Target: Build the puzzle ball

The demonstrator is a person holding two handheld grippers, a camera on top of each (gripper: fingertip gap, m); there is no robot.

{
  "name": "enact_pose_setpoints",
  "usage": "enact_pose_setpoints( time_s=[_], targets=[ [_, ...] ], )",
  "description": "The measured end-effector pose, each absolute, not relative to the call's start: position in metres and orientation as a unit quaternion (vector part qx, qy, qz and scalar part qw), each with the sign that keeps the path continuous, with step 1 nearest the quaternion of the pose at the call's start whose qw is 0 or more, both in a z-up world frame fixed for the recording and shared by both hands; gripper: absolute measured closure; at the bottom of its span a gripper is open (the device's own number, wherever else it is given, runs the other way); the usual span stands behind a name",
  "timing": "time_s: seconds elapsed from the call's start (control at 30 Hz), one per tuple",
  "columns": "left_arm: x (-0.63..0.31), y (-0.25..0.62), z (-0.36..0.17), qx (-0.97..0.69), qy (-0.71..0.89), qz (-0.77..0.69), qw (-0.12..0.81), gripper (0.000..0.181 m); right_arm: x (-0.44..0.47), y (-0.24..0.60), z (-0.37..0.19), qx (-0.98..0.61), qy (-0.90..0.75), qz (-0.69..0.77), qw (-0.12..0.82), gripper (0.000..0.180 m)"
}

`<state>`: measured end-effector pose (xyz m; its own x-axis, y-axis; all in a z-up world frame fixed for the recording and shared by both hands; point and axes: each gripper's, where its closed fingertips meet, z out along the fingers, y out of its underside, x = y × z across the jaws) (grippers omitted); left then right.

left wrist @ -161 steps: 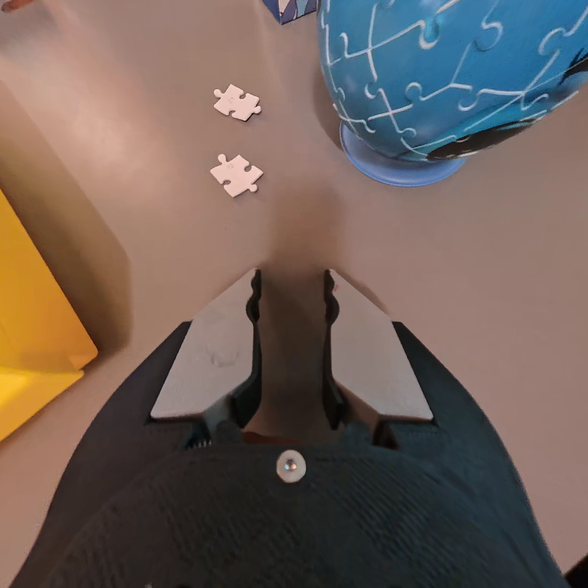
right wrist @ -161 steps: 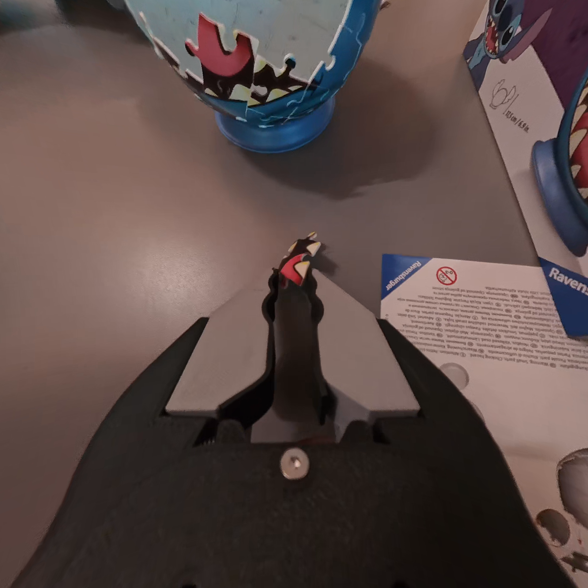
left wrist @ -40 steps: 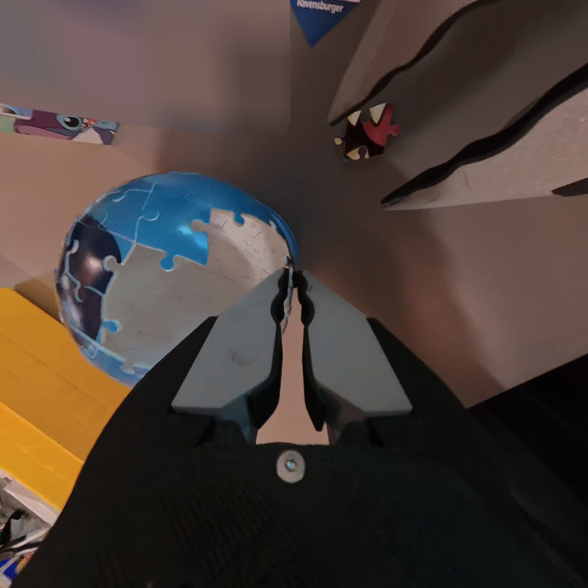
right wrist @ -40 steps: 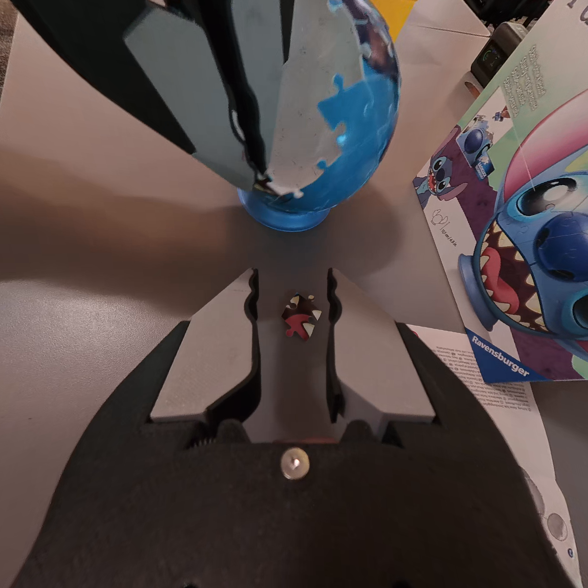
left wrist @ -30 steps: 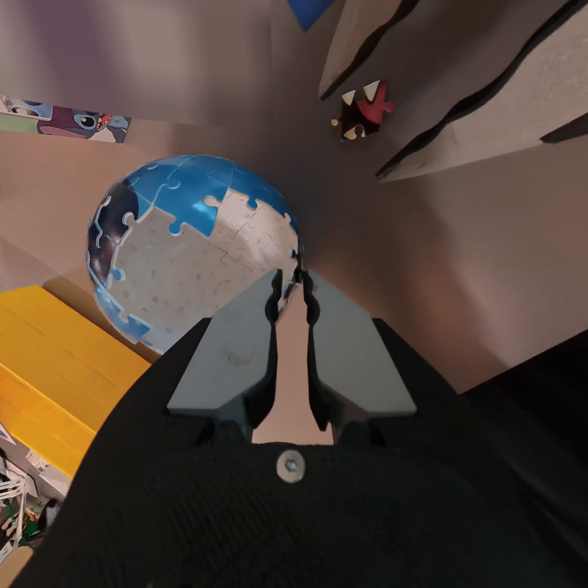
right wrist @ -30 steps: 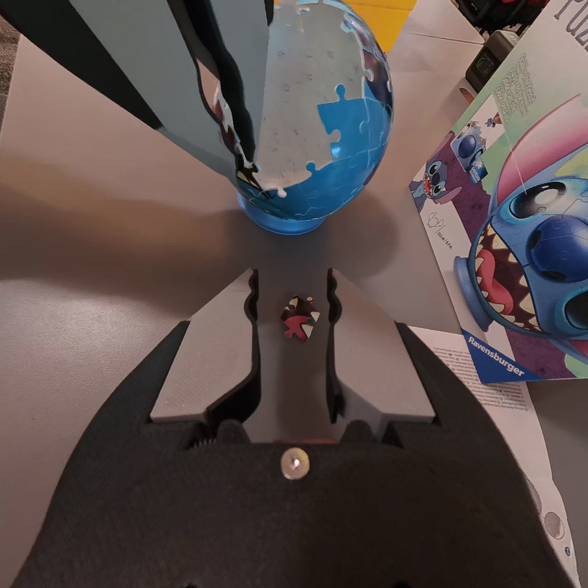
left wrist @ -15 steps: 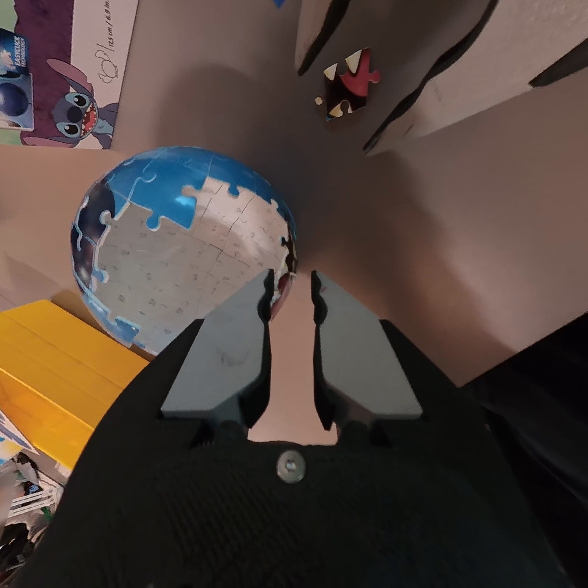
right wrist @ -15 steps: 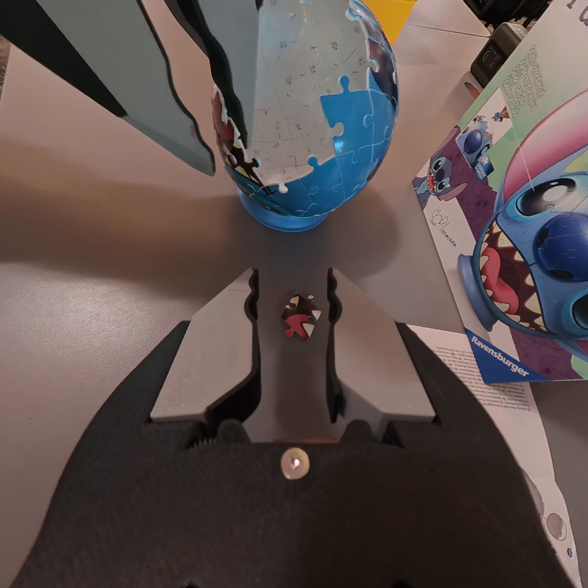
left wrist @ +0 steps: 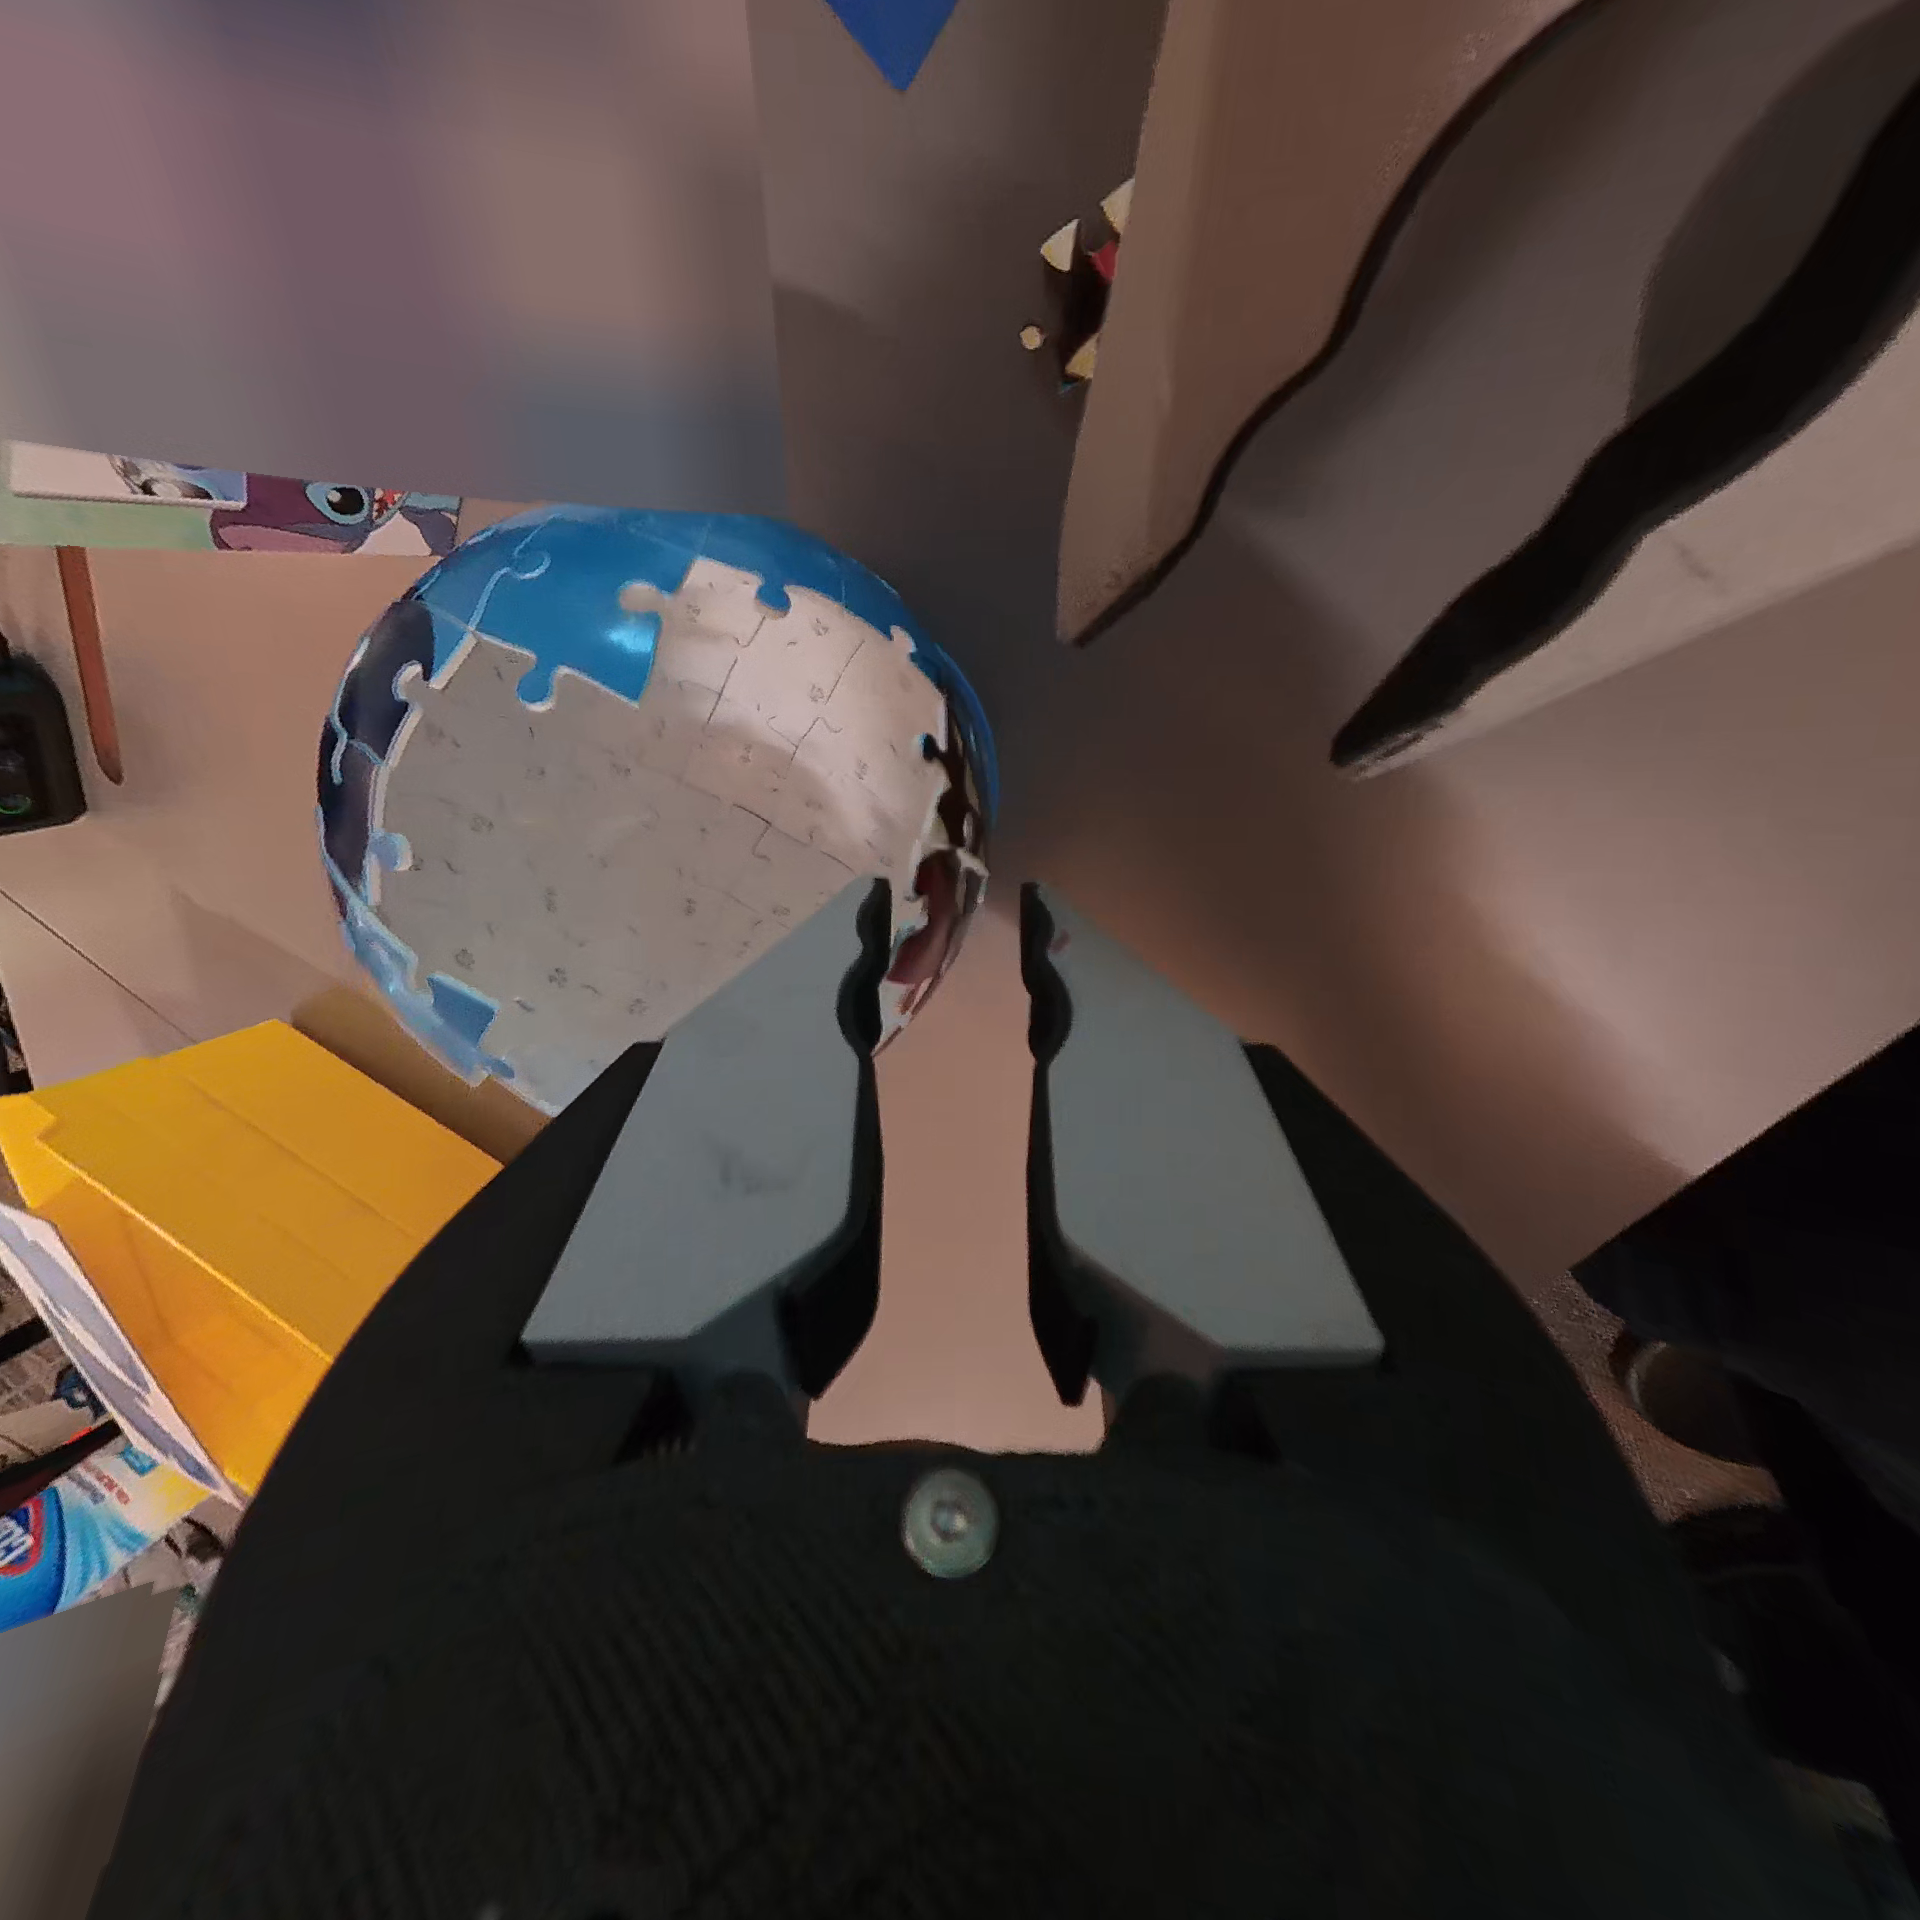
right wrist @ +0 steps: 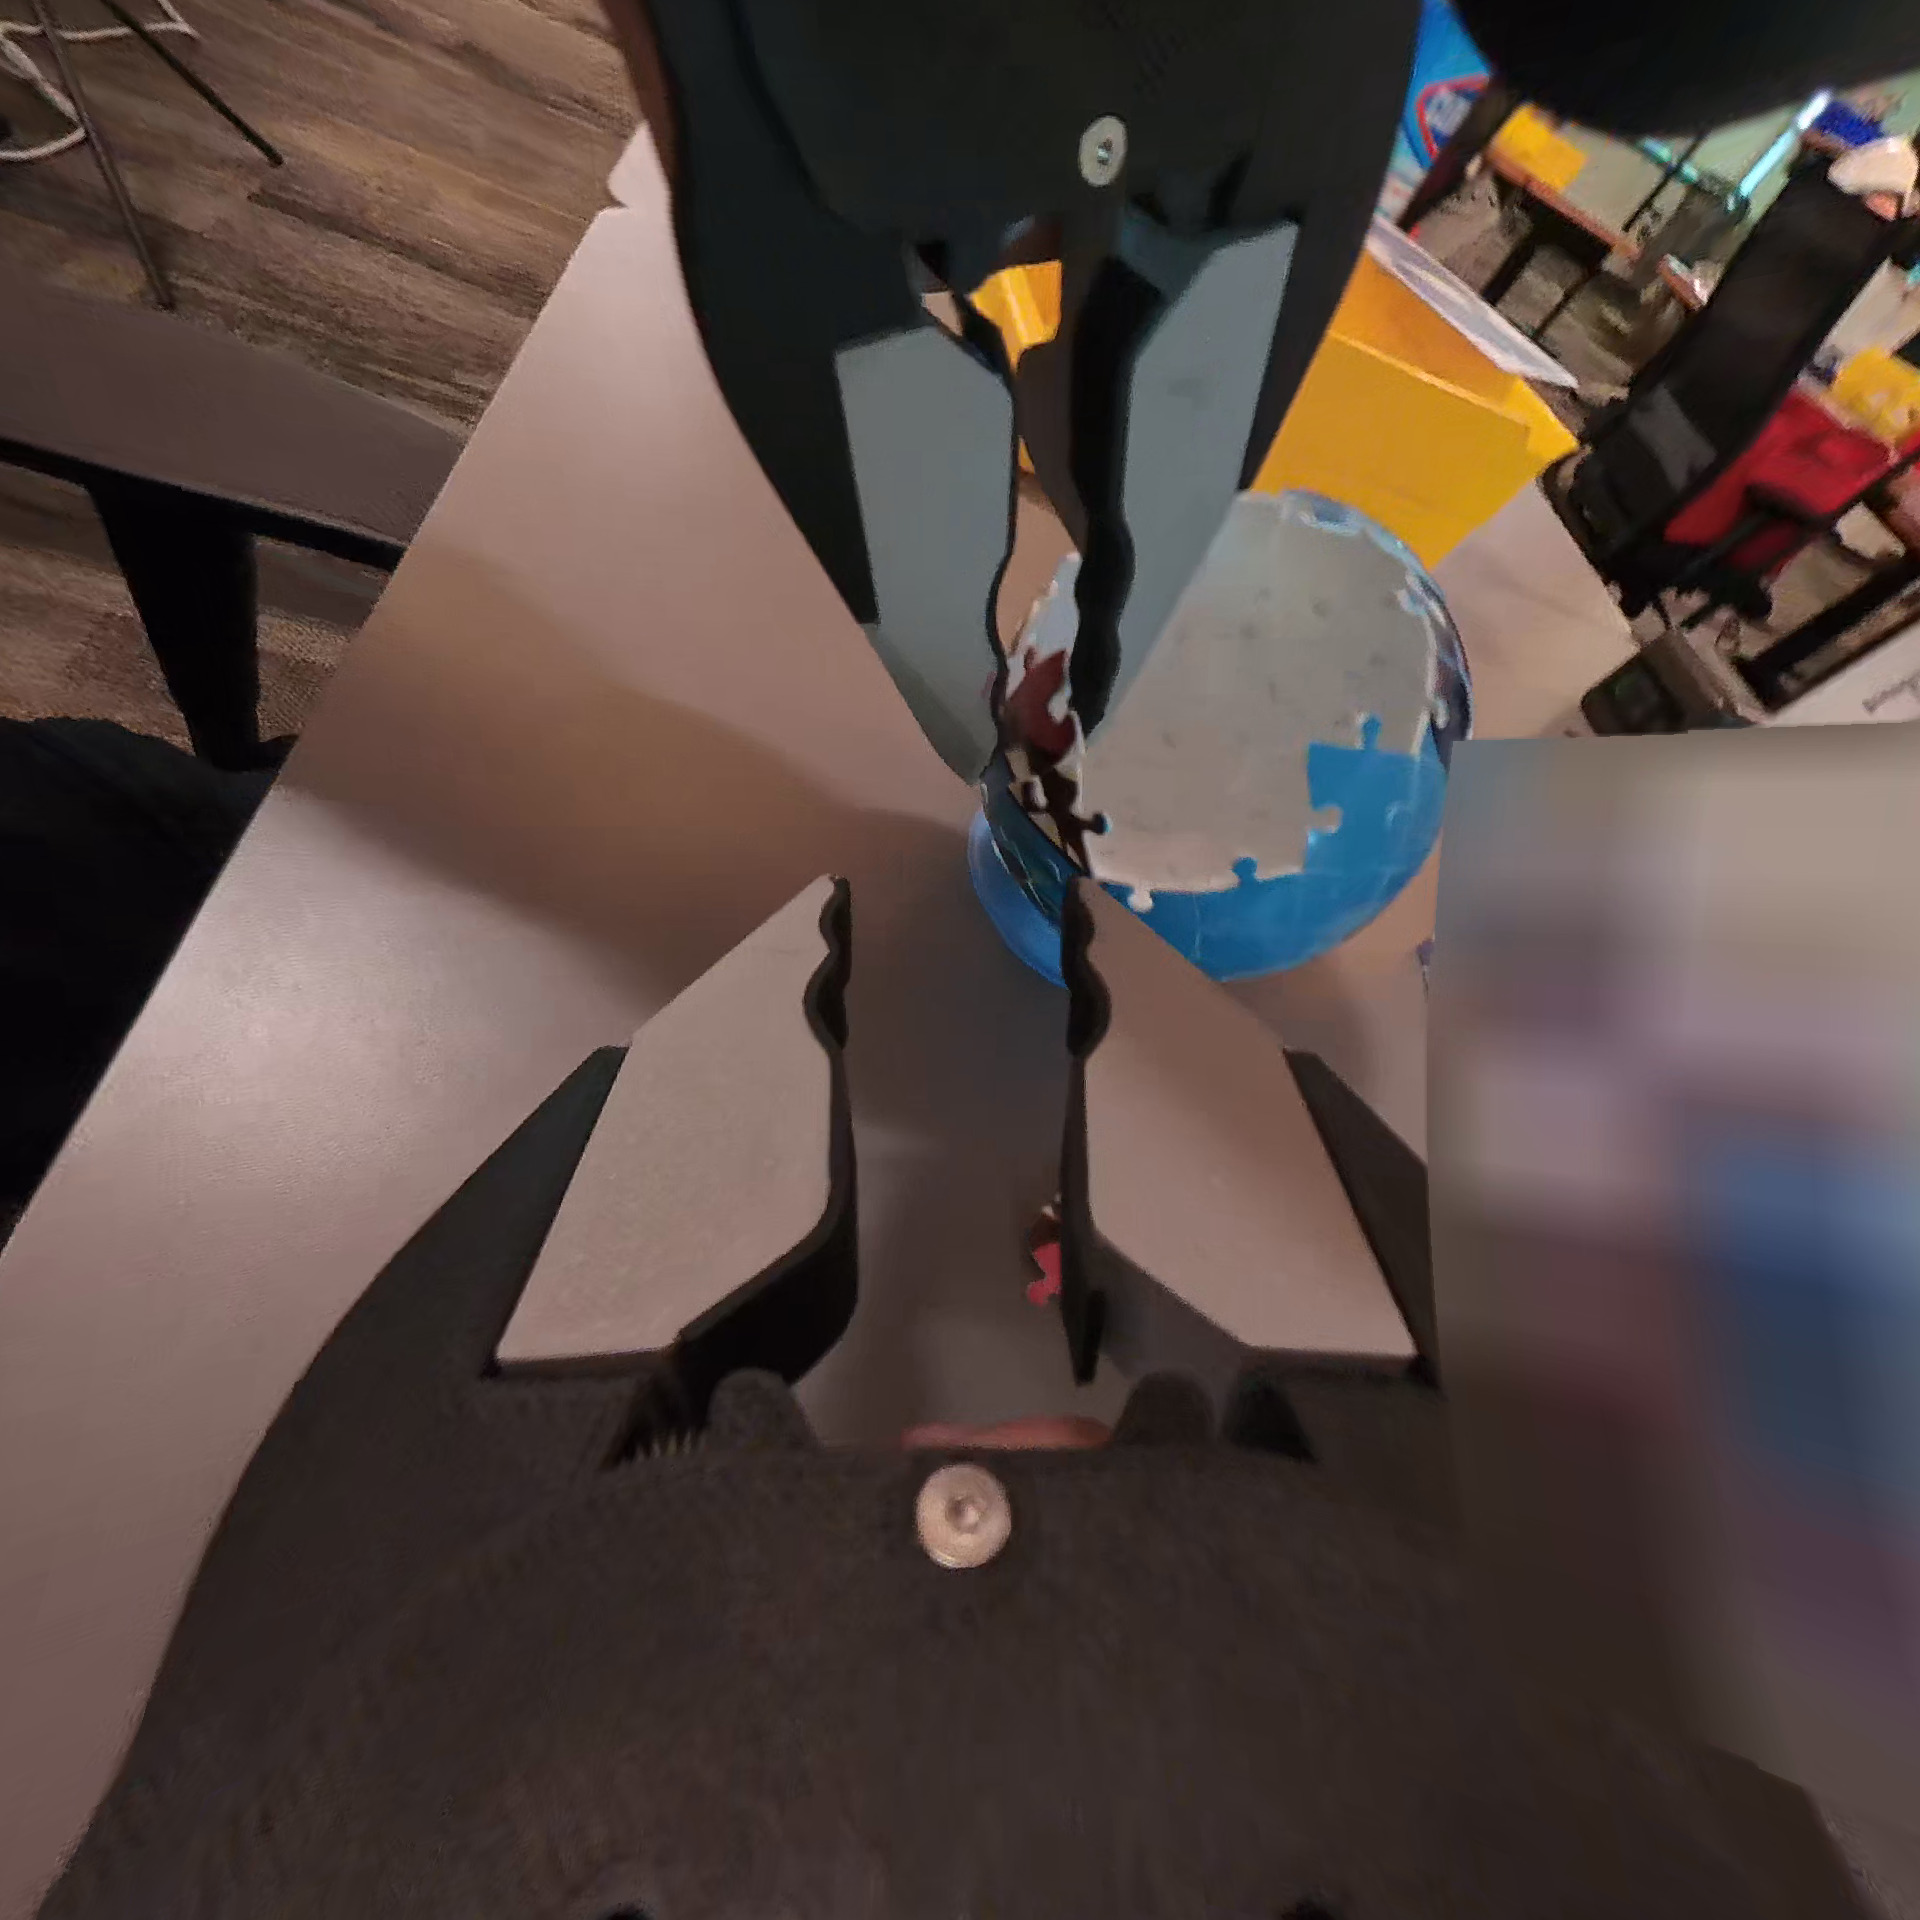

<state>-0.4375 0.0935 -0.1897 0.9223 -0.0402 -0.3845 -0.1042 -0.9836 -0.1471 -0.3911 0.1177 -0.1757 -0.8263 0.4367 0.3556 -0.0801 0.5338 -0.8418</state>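
Left gripper (left wrist: pixel 951 899) opened wider, straddling puzzle ball (left wrist: pixel 623 810) rim.

No legible writing anywhere.

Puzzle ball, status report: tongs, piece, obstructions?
Left tongs open astride puzzle ball rim. Right tongs open, empty. Loose piece on table, half hidden by right tongs. Nothing blocking.

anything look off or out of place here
The puzzle ball has a large gap in its shell. One loose red and black piece lies on the table below the open right tongs.
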Motion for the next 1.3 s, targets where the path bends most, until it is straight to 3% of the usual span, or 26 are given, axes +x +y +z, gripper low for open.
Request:
enact_pose_setpoints(
  time_s=[0.1, 0.4, 0.63, 1.3],
  targets=[
    [-0.436, 0.092, -0.19, -0.977, 0.052, 0.184, 0.089, 0.158, -0.396, 0.113, -0.165, -0.078, -0.824, 0.478, 0.293, 0.152],
    [-0.439, 0.092, -0.19, -0.982, 0.067, 0.154, 0.082, 0.173, -0.419, 0.104, -0.174, -0.05, -0.854, 0.44, 0.271, 0.152],
    [-0.438, 0.091, -0.192, -0.985, 0.062, 0.138, 0.088, 0.177, -0.432, 0.102, -0.172, -0.04, -0.855, 0.431, 0.286, 0.173],
    [-0.435, 0.085, -0.199, -0.988, 0.056, 0.108, 0.098, 0.179, -0.431, 0.087, -0.19, -0.027, -0.872, 0.409, 0.267, 0.175]
  ],
)
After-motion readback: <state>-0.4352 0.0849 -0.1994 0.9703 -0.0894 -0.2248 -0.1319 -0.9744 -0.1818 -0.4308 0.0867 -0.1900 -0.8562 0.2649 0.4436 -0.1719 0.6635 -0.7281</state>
